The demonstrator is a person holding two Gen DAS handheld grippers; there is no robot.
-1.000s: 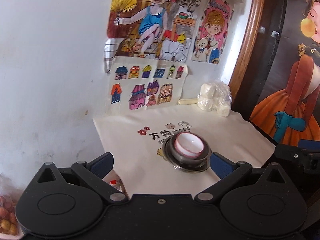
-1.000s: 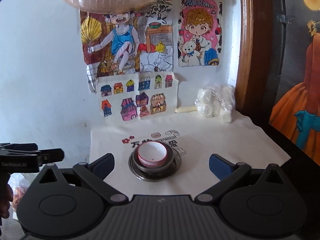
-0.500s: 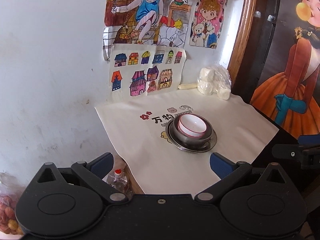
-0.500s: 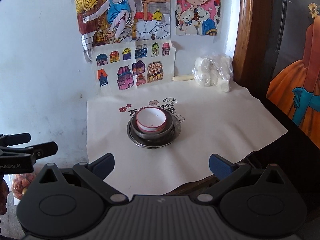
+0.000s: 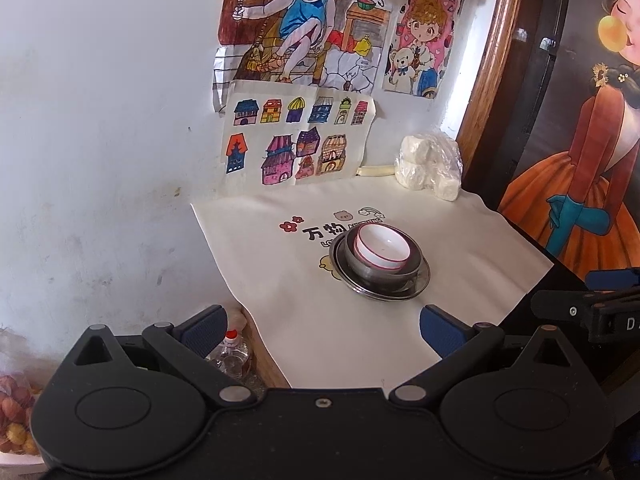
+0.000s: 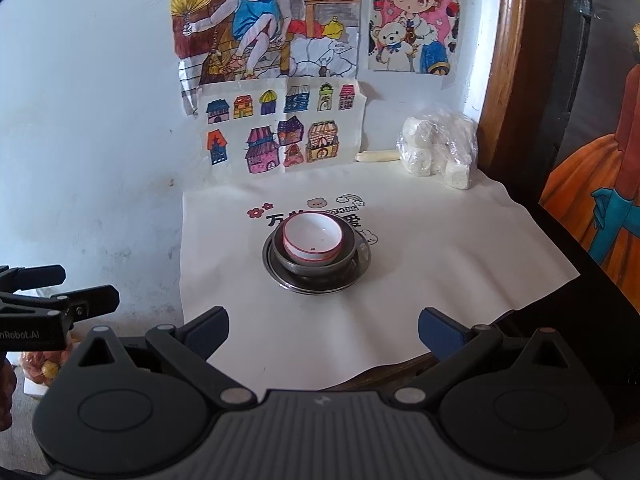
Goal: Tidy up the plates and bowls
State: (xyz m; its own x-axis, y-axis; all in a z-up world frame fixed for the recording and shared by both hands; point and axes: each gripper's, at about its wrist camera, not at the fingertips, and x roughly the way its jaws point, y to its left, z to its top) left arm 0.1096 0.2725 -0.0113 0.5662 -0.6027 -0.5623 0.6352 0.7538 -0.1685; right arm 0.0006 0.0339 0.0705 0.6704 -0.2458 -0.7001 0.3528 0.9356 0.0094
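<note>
A white bowl with a red rim (image 5: 382,249) (image 6: 313,238) sits nested in a dark metal bowl (image 5: 408,270) (image 6: 320,266), which sits on a steel plate (image 5: 420,280) (image 6: 356,270) in the middle of a cream tablecloth (image 5: 320,320) (image 6: 440,260). My left gripper (image 5: 322,328) is open and empty, held back from the stack near the table's left front corner. My right gripper (image 6: 322,330) is open and empty, held back over the front edge. The left gripper shows at the left of the right wrist view (image 6: 60,300).
A plastic bag of white rolls (image 5: 430,166) (image 6: 440,152) lies at the back right by a wooden door frame (image 5: 488,60). Drawings are taped on the wall (image 6: 280,80). A bottle (image 5: 234,354) and a bag of fruit (image 5: 12,420) stand below the table's left side.
Both grippers have pulled back and up from the stack, so the table looks farther away. Both stay open and empty. The stack has not moved.
</note>
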